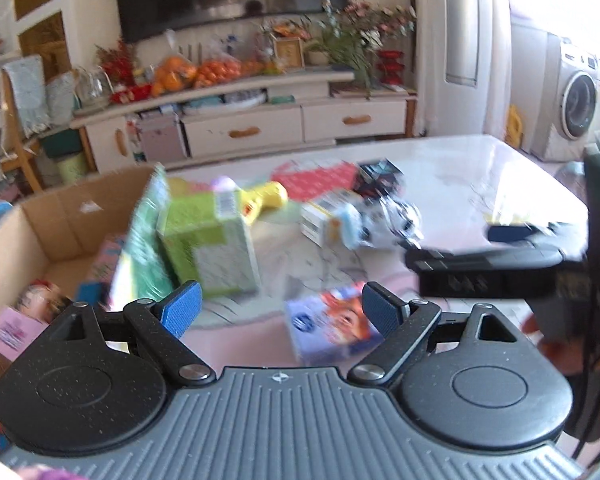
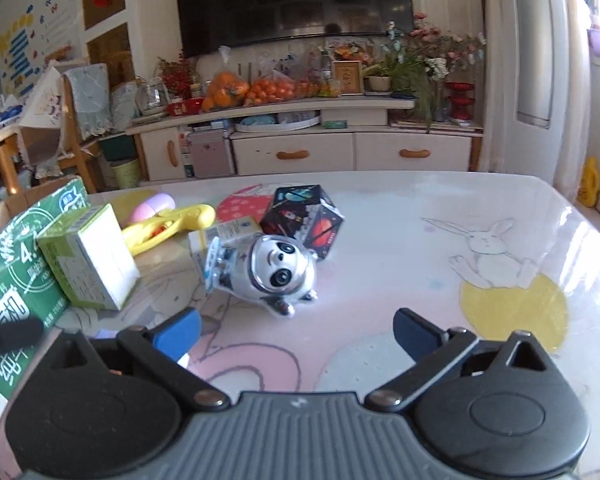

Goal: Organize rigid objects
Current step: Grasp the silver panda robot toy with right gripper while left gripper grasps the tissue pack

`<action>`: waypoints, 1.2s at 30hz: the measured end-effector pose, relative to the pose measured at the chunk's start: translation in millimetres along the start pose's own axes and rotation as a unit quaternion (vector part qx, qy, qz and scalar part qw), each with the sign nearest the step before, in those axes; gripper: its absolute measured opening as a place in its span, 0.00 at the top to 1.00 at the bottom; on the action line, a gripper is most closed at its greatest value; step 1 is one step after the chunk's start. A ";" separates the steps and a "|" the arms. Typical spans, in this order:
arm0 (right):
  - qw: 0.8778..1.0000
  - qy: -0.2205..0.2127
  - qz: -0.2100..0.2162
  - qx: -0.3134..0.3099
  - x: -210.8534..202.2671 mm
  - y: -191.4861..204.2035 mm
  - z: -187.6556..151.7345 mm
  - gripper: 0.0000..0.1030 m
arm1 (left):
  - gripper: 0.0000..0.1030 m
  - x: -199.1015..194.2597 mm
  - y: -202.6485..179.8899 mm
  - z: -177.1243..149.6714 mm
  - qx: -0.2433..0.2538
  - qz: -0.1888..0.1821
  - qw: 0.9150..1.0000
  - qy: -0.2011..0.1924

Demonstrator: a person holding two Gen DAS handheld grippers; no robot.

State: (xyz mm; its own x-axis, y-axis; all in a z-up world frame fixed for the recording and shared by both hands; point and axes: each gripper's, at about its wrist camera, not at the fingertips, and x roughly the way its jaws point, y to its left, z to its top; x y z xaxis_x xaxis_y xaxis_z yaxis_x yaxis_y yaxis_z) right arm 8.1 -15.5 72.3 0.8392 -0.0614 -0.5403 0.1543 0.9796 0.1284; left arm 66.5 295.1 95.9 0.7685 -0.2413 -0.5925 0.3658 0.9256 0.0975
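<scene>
On the glossy white table [image 2: 400, 240], printed with a rabbit and pastel shapes, lie the loose rigid things. There is one silver-and-white panda figure [image 2: 278, 270] on its side near the middle. One small white-and-yellow box [image 2: 224, 236] touches it, and one black many-sided space-print box [image 2: 302, 216] sits just behind. Toward the left edge lie one yellow plastic toy [image 2: 168, 226], one pink egg-shaped piece [image 2: 152, 205], one lime-green carton [image 2: 88, 258] and one tall dark-green milk carton [image 2: 16, 276]. One lilac box with an orange picture [image 1: 328, 326] lies near the front edge.

One open brown cardboard box [image 1: 40, 232] stands at the left edge, holding a few items.

The left gripper [image 1: 280, 310] hangs tilted downward, its jaws apart around nothing. The right gripper [image 2: 296, 330] also points down at the table, spread wide and empty.
</scene>
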 end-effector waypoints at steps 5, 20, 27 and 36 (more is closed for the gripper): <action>1.000 0.012 0.024 0.003 16.1 -2.3 3.8 0.01 | 0.00 18.9 -18.6 -13.4 -0.009 -0.002 1.000 0.023; 0.998 0.026 0.054 -0.009 55.7 -2.0 18.0 0.01 | 0.00 69.1 -55.0 -17.9 -0.029 0.019 0.999 0.033; 0.997 0.035 0.064 -0.014 68.4 3.4 20.7 0.01 | 0.00 90.2 -50.1 -14.8 -0.063 0.023 0.996 0.060; 0.997 0.040 0.061 -0.005 78.9 5.7 24.2 0.01 | 0.00 106.6 -48.0 -12.1 -0.080 0.034 0.994 0.073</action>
State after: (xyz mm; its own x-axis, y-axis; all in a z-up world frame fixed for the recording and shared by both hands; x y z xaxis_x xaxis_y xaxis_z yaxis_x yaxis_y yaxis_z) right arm 87.7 -19.3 50.6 0.8071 0.0744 -0.5857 0.0470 0.9808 0.1892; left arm 124.4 228.5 18.4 0.6997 -0.1433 -0.6999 0.2194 0.9754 0.0196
